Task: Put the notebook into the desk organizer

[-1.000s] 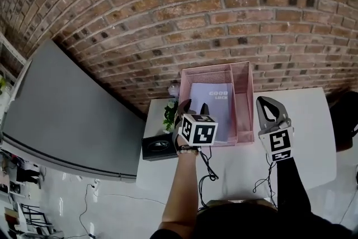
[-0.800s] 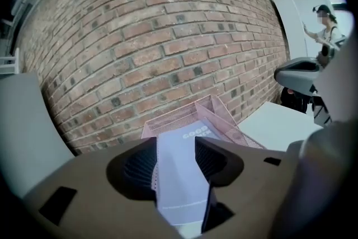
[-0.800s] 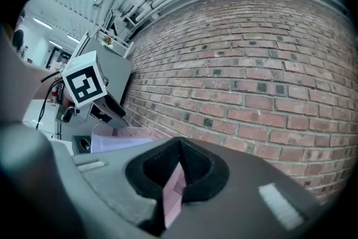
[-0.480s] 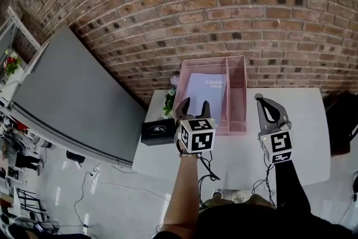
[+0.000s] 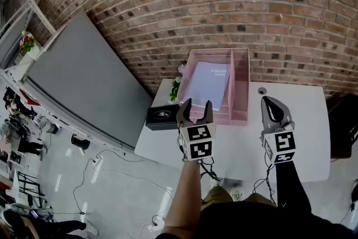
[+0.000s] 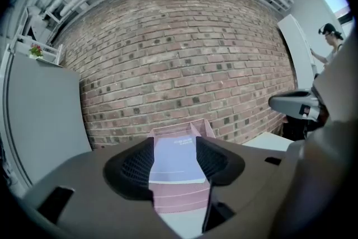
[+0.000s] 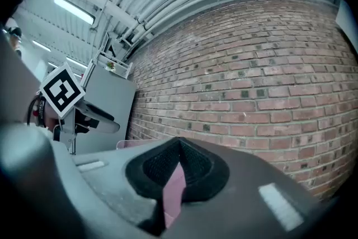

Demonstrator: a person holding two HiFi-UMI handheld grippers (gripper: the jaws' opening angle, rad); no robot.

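Note:
The lavender notebook (image 5: 210,82) lies in the wide compartment of the pink mesh desk organizer (image 5: 240,85), against the brick wall. My left gripper (image 5: 197,104) hovers just in front of the organizer, its jaws opening with nothing between them. The left gripper view looks past the left gripper (image 6: 174,145) at the notebook (image 6: 178,162) inside the organizer (image 6: 182,201). My right gripper (image 5: 268,102) hangs over the white table to the organizer's right, shut and empty. In the right gripper view, the right gripper (image 7: 179,144) has its tips together, and a pink sliver of the organizer (image 7: 173,190) shows below them.
A black box (image 5: 162,116) and a small plant (image 5: 175,89) sit left of the organizer on the white table (image 5: 302,148). A small round object (image 5: 262,90) lies behind my right gripper. A grey panel (image 5: 84,81) leans at the left. Cables trail on the floor.
Both grippers have drawn back from the organizer toward the table's front. The left jaws stand a little wider. The notebook has stayed in the organizer.

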